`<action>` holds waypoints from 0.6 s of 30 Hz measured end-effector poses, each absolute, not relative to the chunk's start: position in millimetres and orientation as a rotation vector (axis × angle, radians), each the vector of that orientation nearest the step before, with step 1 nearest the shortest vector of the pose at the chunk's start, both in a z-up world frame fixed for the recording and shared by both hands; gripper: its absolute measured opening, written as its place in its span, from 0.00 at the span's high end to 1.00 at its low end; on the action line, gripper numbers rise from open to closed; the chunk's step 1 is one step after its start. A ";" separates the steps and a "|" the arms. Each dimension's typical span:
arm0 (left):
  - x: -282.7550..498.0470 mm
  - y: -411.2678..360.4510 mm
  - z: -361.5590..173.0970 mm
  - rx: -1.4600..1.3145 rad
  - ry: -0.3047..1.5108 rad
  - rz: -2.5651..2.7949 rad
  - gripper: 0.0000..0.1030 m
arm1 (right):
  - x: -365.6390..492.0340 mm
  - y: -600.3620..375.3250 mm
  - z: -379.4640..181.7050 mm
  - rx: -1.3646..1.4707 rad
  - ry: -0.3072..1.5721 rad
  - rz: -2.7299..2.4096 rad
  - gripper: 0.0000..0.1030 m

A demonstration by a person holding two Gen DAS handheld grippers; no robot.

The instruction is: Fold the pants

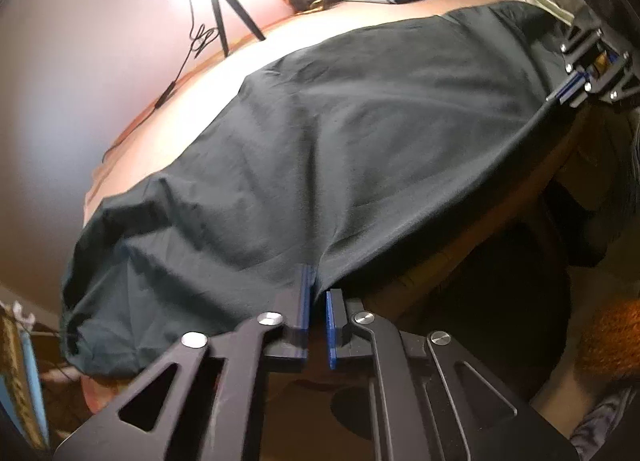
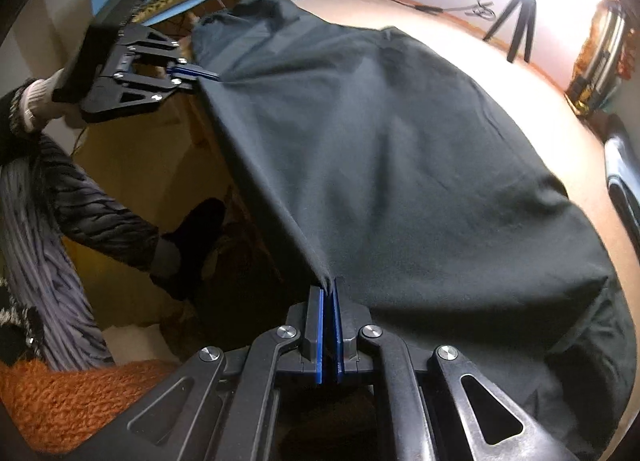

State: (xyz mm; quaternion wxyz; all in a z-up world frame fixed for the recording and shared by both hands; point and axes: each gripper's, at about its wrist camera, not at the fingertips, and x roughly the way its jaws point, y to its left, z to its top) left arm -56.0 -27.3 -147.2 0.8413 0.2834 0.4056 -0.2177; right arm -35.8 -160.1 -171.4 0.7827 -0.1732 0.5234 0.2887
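Right hand-held gripper (image 2: 329, 293) clamps the pants' (image 2: 380, 149) edge; left hand-held gripper (image 1: 318, 285) stands narrowly parted beside it. One dark, smooth pair covers the desk (image 1: 304, 33).

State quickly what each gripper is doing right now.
Left gripper: jaws slightly apart, edge of the dark fabric pants between them.
Right gripper: shut on the pants' edge.

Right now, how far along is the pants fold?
Done: the pants lie spread over the table. In hand: the right gripper is shut on their near edge; the left gripper has that edge between its fingers, though a slight gap leaves its grip unclear. Left: no fold shows yet, so likely all the folding.
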 end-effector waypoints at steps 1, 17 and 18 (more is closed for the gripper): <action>-56.5 -25.9 -145.2 0.598 0.853 -0.457 0.85 | -34.7 -161.2 -171.2 -0.371 1.131 0.618 0.99; -32.8 -4.7 -62.6 0.254 0.734 -0.391 0.75 | 2.7 -217.4 -83.2 -0.109 1.010 0.685 0.65; -26.7 -12.5 -62.0 0.250 0.734 -0.398 0.75 | 15.0 -221.8 -80.3 -0.078 1.000 0.675 0.65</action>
